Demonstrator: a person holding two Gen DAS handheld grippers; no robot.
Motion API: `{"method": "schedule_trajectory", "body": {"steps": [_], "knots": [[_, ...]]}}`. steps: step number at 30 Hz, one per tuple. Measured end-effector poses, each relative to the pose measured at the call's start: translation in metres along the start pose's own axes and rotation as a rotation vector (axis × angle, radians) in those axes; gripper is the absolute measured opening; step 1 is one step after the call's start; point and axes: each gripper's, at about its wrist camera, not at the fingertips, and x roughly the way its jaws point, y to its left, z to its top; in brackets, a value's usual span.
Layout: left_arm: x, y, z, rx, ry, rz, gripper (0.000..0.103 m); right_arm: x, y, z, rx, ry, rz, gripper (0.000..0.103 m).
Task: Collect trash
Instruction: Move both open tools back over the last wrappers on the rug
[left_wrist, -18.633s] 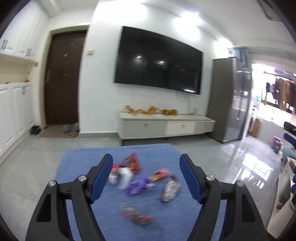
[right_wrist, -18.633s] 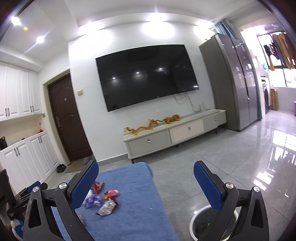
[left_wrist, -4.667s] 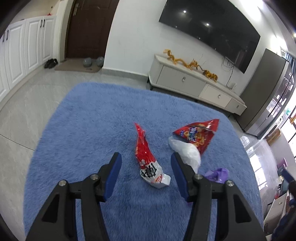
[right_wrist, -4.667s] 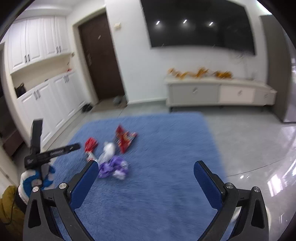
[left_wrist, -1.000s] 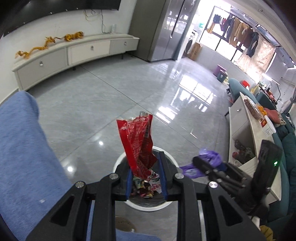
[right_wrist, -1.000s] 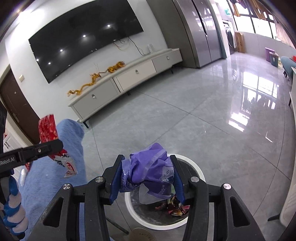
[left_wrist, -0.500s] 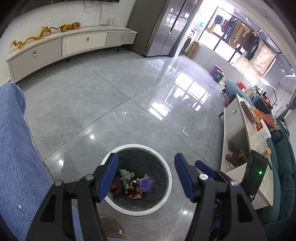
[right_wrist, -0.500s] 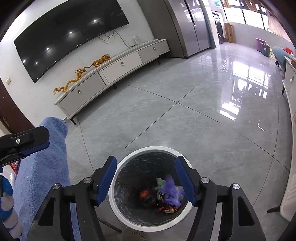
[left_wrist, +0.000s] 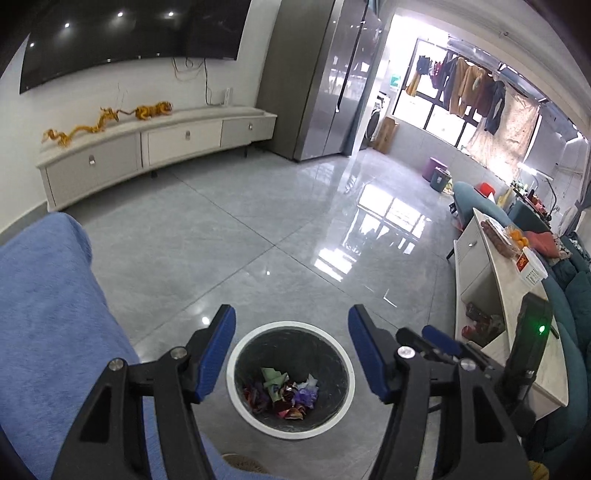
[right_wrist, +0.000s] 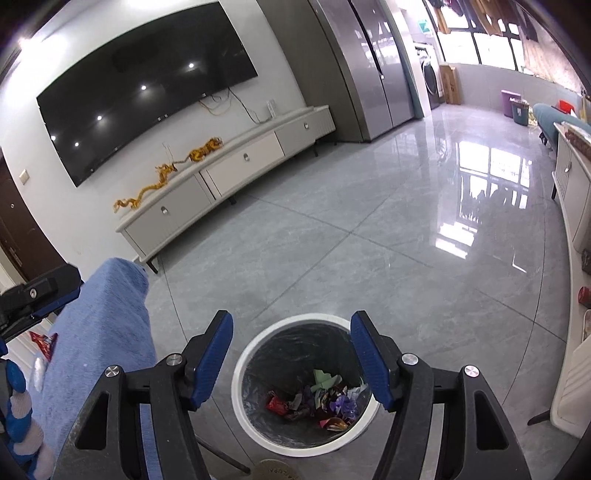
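Trash (right_wrist: 317, 398) lies crumpled in the bottom of the bin (right_wrist: 255, 354), which stands on the floor (right_wrist: 369, 251) just beside the rug (right_wrist: 110, 332).

Floor: glossy grey tile, hard and reflective. Rug: blue, plush and soft-napped; from the right wrist a red wrapper (right_wrist: 43, 342) and a white scrap (right_wrist: 38, 369) lie on it, so the job looks unfinished. Bin: round, white-rimmed, lined with a dark, wrinkly plastic bag. The wrappers inside are thin foil and film in red, purple and green, light and springy.

Left gripper (left_wrist: 291, 354) hangs over the bin with jaws wide and nothing between them; the right gripper (right_wrist: 291, 358) does the same.

The step in hand seems to be the return to the rug for the rest. To do it well, lift both grippers clear of the rim before swinging across, keep the jaws wide, and come down on each wrapper at its bunched middle, pinching film rather than pile, since flat foil slips and rug fibres snag.
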Motion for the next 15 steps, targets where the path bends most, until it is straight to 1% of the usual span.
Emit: {"method": "schedule_trajectory", "body": {"steps": [5, 11, 15], "knots": [[-0.037, 0.004, -0.001, 0.037, -0.051, 0.059, 0.061, -0.028, 0.017, 0.006, -0.027, -0.051, 0.013, 0.064], [-0.081, 0.019, -0.006, 0.033, -0.095, 0.113, 0.062, -0.059, 0.036, 0.011, -0.063, -0.104, 0.032, 0.065], [-0.108, 0.034, -0.013, 0.031, -0.112, 0.185, 0.062, -0.076, 0.05, 0.01, -0.09, -0.134, 0.046, 0.067]]}}
